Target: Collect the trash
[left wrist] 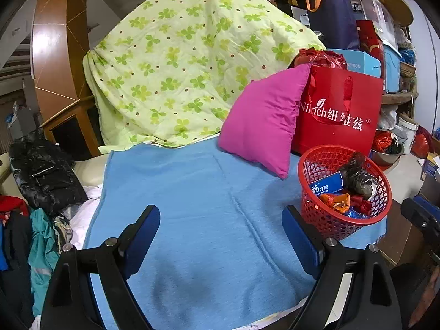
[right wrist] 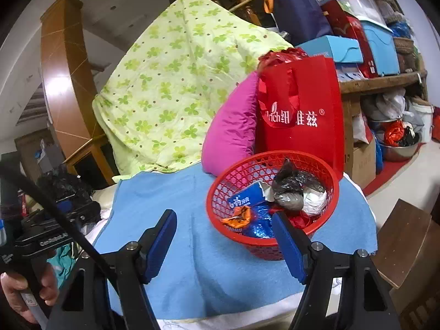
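A red mesh basket (left wrist: 310,206) (right wrist: 217,189) stands on the blue cloth (left wrist: 198,206) (right wrist: 192,247) at its right side. It holds trash: a blue toothpaste box (left wrist: 326,184) (right wrist: 246,196), a dark crumpled bag (left wrist: 357,177) (right wrist: 288,187), an orange wrapper (left wrist: 335,202) (right wrist: 239,216), red and blue foil scraps. My left gripper (left wrist: 221,236) is open and empty over the cloth, left of the basket. My right gripper (right wrist: 224,243) is open and empty, its right finger at the basket's near rim.
A pink pillow (left wrist: 264,121) (right wrist: 233,134) and a red gift bag (left wrist: 338,115) (right wrist: 299,110) stand behind the basket. A green clover quilt (left wrist: 178,63) (right wrist: 178,79) rises at the back. Black bags and clothes (left wrist: 41,170) lie left. Shelves with boxes stand right.
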A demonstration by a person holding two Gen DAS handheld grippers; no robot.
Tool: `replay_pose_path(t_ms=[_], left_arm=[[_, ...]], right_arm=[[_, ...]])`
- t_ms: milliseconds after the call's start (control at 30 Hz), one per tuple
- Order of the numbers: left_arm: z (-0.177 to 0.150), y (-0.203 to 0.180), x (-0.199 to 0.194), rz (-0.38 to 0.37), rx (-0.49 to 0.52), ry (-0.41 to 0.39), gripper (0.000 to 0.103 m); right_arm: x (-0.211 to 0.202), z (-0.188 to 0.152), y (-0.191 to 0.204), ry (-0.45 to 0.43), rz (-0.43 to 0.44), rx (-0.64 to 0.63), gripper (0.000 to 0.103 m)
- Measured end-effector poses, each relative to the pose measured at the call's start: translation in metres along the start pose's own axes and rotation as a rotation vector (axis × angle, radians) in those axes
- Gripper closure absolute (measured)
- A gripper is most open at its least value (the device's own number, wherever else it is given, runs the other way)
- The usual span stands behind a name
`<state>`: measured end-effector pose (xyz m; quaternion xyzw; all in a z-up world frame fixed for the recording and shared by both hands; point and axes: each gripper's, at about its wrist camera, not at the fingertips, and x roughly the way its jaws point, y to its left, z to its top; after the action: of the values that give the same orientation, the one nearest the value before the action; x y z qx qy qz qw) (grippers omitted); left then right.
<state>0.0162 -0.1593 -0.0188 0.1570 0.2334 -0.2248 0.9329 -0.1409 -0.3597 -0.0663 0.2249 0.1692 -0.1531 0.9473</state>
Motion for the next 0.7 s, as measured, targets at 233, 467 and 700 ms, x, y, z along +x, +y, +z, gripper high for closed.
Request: replay_pose_path(t_ms=[233,467,700], left_arm=[[0.001,0.008,-0.023,0.020,-0.004,-0.022,0.007],[0.004,0.013,-0.042,0.039,-0.005,-0.050,0.005],[0.005,0.014,-0.052,0.045,0.004,-0.059,0.005]], right_arm=[[-0.024,0.005,0.023,0.008,0.013,-0.043,0.028],[-0.040,0.011,0.040,-0.007,0.022,-0.087,0.026],[-0.056,0.013,0.053,-0.026,-0.001,-0.127,0.025]])
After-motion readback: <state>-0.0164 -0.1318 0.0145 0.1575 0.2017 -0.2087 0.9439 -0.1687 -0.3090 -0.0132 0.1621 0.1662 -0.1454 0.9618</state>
